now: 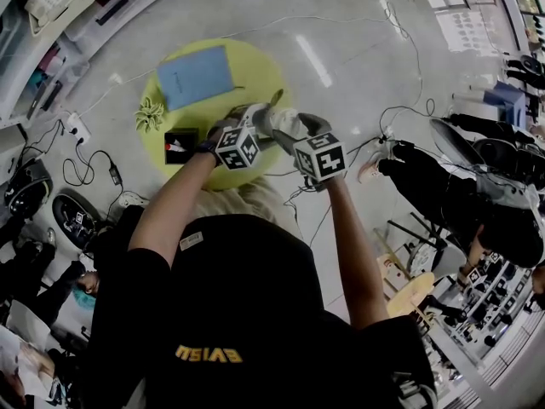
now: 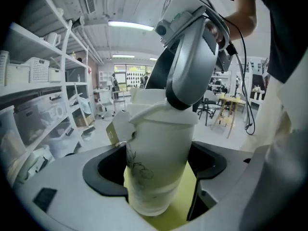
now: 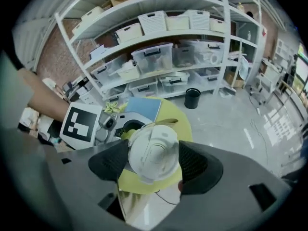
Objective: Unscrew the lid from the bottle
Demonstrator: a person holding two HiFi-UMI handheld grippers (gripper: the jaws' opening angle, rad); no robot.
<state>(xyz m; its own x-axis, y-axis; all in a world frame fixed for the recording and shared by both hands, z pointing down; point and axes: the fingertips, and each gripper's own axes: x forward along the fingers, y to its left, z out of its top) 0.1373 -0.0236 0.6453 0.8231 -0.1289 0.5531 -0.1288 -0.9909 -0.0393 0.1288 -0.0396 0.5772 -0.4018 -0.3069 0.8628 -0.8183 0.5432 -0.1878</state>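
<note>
Above the round yellow table I hold a white frosted bottle with a faint plant drawing on its side, upright between the two grippers. My left gripper has both dark pads against the bottle's body, low on its sides. From above, my right gripper clasps the white lid, a pad on each side of it. In the left gripper view the right gripper covers most of the lid. A paper tag hangs at the bottle's neck. In the head view both marker cubes meet around the bottle.
A blue notebook, a small green plant-like item and a black box lie on the table. Shelves with storage bins and a black waste bin stand beyond. Cables trail on the floor. A person sits at the right.
</note>
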